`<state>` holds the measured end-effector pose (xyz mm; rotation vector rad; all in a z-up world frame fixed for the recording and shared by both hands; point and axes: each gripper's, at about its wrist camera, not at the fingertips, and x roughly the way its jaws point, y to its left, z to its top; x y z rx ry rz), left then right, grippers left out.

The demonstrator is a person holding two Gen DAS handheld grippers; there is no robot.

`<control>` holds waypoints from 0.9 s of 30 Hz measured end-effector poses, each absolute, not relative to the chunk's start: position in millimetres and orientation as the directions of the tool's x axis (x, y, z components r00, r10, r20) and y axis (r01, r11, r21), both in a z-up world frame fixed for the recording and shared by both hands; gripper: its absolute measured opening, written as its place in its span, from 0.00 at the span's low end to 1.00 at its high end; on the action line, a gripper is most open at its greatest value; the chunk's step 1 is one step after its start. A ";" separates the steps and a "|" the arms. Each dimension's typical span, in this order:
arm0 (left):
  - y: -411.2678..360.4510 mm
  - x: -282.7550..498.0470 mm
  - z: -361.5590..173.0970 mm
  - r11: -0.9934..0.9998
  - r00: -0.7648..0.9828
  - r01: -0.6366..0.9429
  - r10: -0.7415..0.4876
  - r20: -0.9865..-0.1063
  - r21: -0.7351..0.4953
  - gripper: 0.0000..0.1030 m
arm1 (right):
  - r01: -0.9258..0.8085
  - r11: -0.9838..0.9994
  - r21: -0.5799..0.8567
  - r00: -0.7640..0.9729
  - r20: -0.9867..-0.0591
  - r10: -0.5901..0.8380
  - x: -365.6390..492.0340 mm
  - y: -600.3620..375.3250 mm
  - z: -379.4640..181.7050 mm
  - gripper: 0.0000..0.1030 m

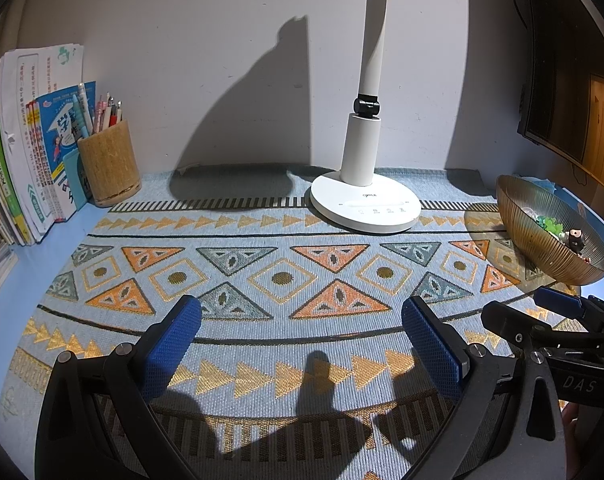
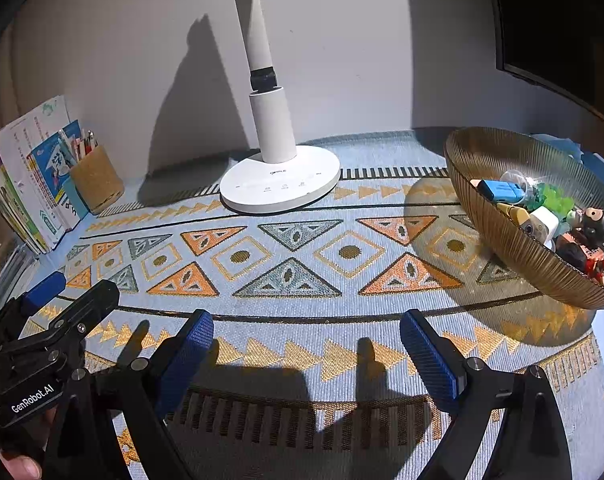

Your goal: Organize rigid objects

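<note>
Both grippers' jaws spread above open mat [image 1: 286, 344], bowl [image 2: 514, 252] seemingly near its right edge

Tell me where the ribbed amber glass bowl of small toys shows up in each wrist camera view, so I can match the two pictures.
Left wrist view: the ribbed amber glass bowl sits at the right edge, right of the white desk lamp.
Right wrist view: the bowl fills the right side at mid height, its toys plainly visible.
Shared landmark: the lamp's round base, at the back of the patterned mat and left of the bowl in both.
</note>
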<state>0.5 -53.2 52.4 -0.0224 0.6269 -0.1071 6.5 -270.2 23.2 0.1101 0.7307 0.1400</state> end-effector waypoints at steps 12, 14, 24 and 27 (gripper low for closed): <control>-53.1 0.7 51.6 0.994 0.804 0.093 -0.105 -0.586 -0.051 0.97 | -0.085 0.985 0.149 0.735 -0.659 0.163 7.1 -269.7 22.9 0.91; -53.5 0.6 51.0 0.995 0.803 0.093 -0.104 -0.587 -0.049 0.97 | -0.079 0.986 0.147 0.734 -0.660 0.157 6.8 -269.0 22.9 0.91; -53.4 0.7 50.8 0.994 0.801 0.098 -0.106 -0.589 -0.046 0.97 | -0.077 0.986 0.148 0.731 -0.664 0.157 6.8 -267.6 22.8 0.91; -53.3 1.5 50.7 0.994 0.801 0.099 -0.107 -0.589 -0.045 0.97 | -0.077 0.986 0.149 0.729 -0.666 0.158 8.1 -267.3 22.4 0.91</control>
